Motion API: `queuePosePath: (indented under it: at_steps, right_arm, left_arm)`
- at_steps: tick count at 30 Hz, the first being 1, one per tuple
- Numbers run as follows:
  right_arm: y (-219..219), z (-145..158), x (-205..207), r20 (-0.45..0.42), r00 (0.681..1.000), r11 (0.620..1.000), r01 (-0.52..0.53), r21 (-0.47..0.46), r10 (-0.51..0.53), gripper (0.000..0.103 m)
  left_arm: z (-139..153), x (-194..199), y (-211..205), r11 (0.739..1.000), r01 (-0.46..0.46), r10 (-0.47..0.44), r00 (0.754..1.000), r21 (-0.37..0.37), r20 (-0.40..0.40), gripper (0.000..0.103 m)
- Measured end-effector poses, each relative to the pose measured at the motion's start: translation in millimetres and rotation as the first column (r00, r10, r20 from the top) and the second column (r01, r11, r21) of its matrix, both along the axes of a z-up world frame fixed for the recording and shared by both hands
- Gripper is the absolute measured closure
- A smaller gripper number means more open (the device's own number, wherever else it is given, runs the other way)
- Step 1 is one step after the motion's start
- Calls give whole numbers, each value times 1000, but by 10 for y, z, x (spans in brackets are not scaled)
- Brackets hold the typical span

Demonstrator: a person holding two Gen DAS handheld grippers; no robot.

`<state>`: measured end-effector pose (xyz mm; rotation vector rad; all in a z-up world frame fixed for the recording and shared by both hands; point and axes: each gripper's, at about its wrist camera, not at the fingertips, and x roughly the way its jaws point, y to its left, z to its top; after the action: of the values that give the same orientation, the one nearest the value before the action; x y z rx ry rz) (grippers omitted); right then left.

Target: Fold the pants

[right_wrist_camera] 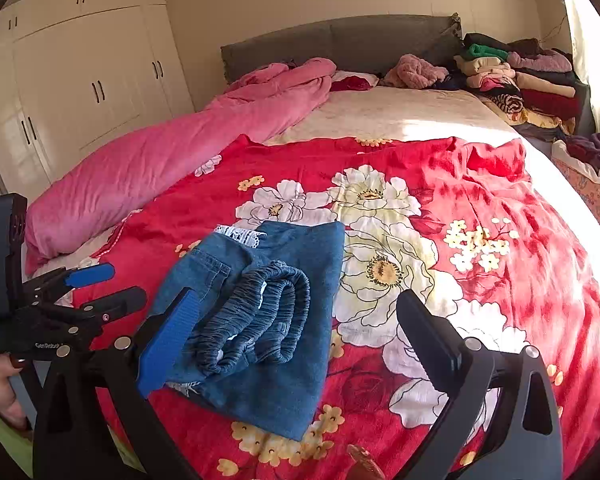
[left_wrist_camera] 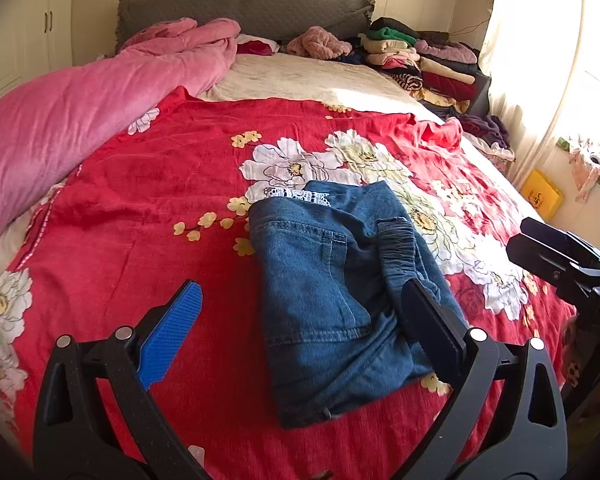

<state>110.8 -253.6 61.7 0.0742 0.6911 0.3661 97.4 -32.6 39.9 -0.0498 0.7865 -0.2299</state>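
The blue denim pants (left_wrist_camera: 332, 288) lie folded in a compact bundle on the red floral bedspread (left_wrist_camera: 148, 200), elastic waistband on top, white lace trim at the far end. My left gripper (left_wrist_camera: 300, 308) is open and empty, hovering above the bundle's near left part. The pants also show in the right wrist view (right_wrist_camera: 268, 312), with the grey waistband (right_wrist_camera: 256, 320) folded on top. My right gripper (right_wrist_camera: 300, 320) is open and empty just above and in front of the bundle. The left gripper (right_wrist_camera: 96, 284) shows at the left edge there, open.
A rolled pink quilt (left_wrist_camera: 80, 112) lies along the bed's left side. Stacks of folded clothes (left_wrist_camera: 420, 60) sit at the far right by the grey headboard (left_wrist_camera: 244, 8). White wardrobes (right_wrist_camera: 80, 80) stand left. A yellow box (left_wrist_camera: 542, 192) is on the floor right.
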Motion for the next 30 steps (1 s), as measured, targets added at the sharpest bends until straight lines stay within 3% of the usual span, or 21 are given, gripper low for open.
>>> queuePosePath:
  at_steps: [8, 15, 21, 30]
  right_arm:
    - [-46, 87, -378, 50, 999, 1000, 16, -17, -16, 5]
    - [-56, 92, -664, 53, 998, 1000, 16, -24, -15, 5]
    - [-17, 0, -831, 33, 999, 999, 25, -42, -23, 5]
    - [75, -409, -887, -81, 996, 996, 33, -79, -39, 5]
  left_arm:
    - [81, -344, 22, 1000, 4, -4, 999, -1, 41, 10]
    - [58, -537, 59, 1000, 5, -4, 1000, -23, 31, 9]
    - [-18, -683, 90, 1000, -6, 7, 1000, -23, 21, 10]
    - [-280, -748, 152, 1000, -13, 12, 999, -24, -45, 10]
